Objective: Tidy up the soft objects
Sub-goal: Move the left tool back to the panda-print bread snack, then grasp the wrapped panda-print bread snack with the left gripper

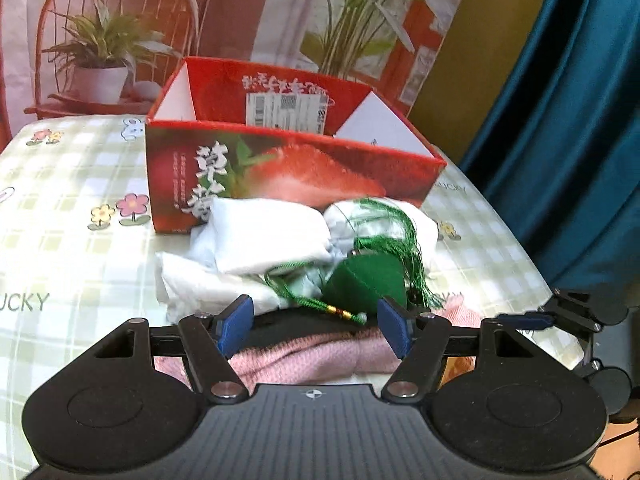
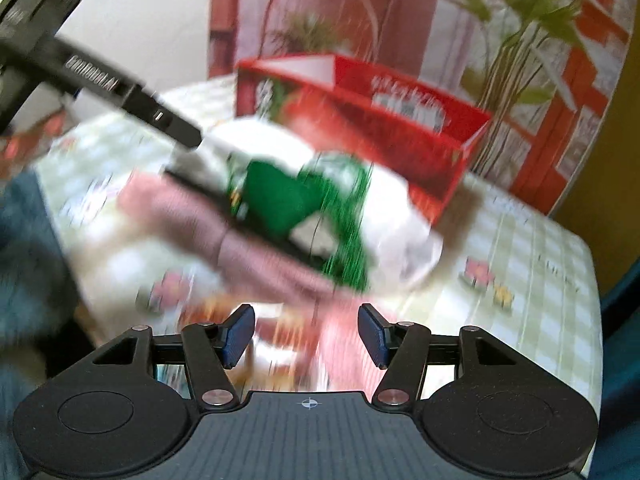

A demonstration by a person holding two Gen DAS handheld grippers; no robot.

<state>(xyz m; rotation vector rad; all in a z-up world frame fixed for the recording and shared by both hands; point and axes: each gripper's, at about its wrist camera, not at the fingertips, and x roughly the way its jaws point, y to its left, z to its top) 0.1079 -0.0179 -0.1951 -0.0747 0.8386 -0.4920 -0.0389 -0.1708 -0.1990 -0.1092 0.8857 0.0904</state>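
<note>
Jaws on both grippers are spread apart with nothing pinched between them. The left gripper (image 1: 314, 326) sits low over a heap of soft stuff on the counter (image 1: 64, 216), which wears a pale green checked cloth with little flower prints. Right in front of its blue pads is a green pouch (image 1: 366, 278) with a long green tassel (image 1: 404, 236) and a knotted cord with a gold bead trailing toward the left pad. The pouch lies close to the right pad, but I can't tell if they actually touch.

Behind the pouch there's a folded white cloth (image 1: 268, 236) on top of more crumpled white fabric (image 1: 200, 284), and a white bundle (image 1: 404, 224) to the right with the tassel strands draped across it. A pink knitted piece (image 1: 304, 356) lies under the left gripper, nearest the camera. The whole pile sits just in front of an open red strawberry box (image 1: 288, 168), with the white cloth right up against its front wall.

The right wrist view is badly smeared, so details are rough. The right gripper (image 2: 306, 332) hovers above the near edge of the pile, over the pink knit (image 2: 208, 228), with the green pouch (image 2: 280, 196) farther ahead and the red box (image 2: 404, 136) beyond that. The other gripper's black body (image 2: 132, 96) reaches in from the upper left toward the pouch. A teal curtain (image 1: 576, 128) hangs off to the right.
</note>
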